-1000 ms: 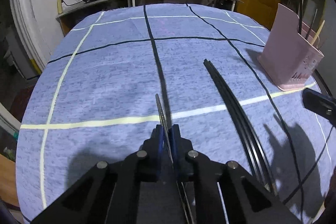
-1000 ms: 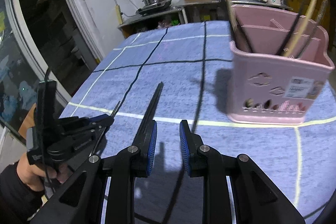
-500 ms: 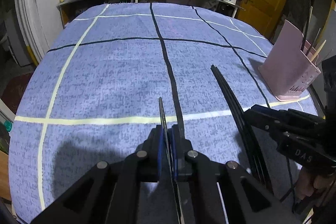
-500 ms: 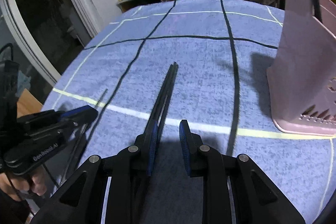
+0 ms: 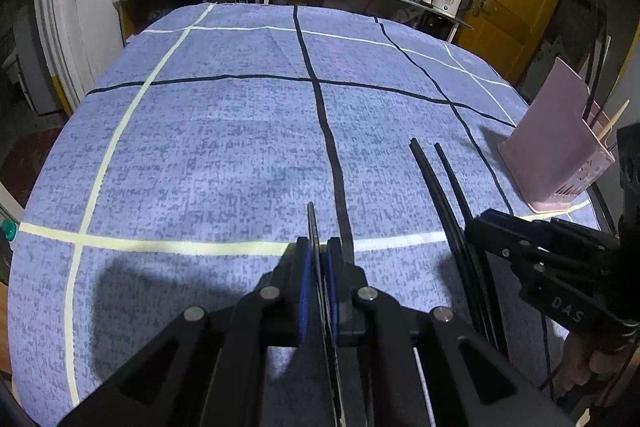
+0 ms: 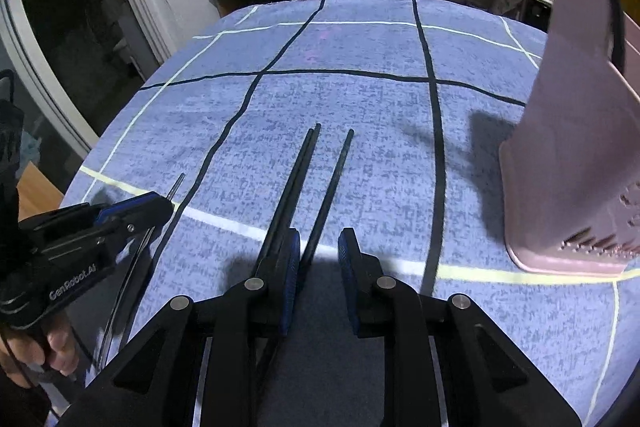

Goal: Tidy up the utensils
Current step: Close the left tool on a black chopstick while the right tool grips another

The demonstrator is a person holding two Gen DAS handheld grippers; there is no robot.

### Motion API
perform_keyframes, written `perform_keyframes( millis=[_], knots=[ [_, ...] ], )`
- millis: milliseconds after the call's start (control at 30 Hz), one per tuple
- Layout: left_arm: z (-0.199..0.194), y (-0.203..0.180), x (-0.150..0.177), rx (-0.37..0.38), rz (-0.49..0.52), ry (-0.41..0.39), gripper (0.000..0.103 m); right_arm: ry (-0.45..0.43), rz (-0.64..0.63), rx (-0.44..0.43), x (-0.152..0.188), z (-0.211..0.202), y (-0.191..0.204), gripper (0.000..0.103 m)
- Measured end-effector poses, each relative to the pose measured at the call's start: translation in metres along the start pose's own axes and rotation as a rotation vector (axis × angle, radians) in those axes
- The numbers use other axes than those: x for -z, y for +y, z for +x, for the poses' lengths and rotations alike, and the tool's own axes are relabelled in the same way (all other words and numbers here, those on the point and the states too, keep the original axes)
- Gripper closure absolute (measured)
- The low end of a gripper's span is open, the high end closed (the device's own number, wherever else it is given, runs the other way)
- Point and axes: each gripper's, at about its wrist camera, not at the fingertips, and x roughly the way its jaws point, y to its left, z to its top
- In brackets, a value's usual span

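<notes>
The left gripper point(image 5: 319, 267) is clenched on a thin metal stick point(image 5: 311, 223). The right gripper point(image 6: 319, 259) stands spread, one black chopstick point(image 6: 332, 183) between its pads and two more point(image 6: 294, 179) just outside the left pad. The pink holder point(image 6: 576, 163) sits to the right on the blue cloth point(image 6: 360, 99). Closing now may catch only one chopstick, or nudge the others aside.

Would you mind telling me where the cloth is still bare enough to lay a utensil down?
Bare: the far half of the tablecloth beyond the chopsticks, and the near left. Crowded: the near right, where the chopsticks lie beside the pink holder with the right gripper over them.
</notes>
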Motion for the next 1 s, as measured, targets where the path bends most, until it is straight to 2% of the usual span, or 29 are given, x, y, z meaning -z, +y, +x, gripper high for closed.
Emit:
perform_keyframes(
  millis=[167,267,433,567,633,733,1000],
  knots=[
    [0.003,-0.006,-0.002,-0.025,0.031,-0.001,0.094,0.002,-0.005,0.029,-0.006,0.006,0.005,0.083],
    [0.004,-0.010,-0.003,-0.046,0.046,0.009,0.094,0.009,-0.012,0.047,-0.007,0.006,0.006,0.089],
    [0.003,-0.014,-0.003,-0.075,0.044,0.031,0.094,0.017,-0.028,0.063,-0.006,0.005,0.009,0.089],
    [0.005,-0.021,-0.005,-0.112,0.076,0.040,0.094,0.023,-0.027,0.049,-0.008,0.007,0.009,0.094],
    [0.006,-0.020,-0.006,-0.107,0.074,0.042,0.094,0.026,-0.017,0.039,-0.010,0.007,0.006,0.096],
    [0.004,-0.017,-0.006,-0.089,0.061,0.032,0.097,0.020,0.030,-0.026,-0.009,0.005,-0.001,0.098],
    [-0.004,-0.013,-0.005,-0.040,0.044,0.038,0.098,-0.064,0.023,-0.058,-0.012,-0.031,-0.002,0.098]
  ],
)
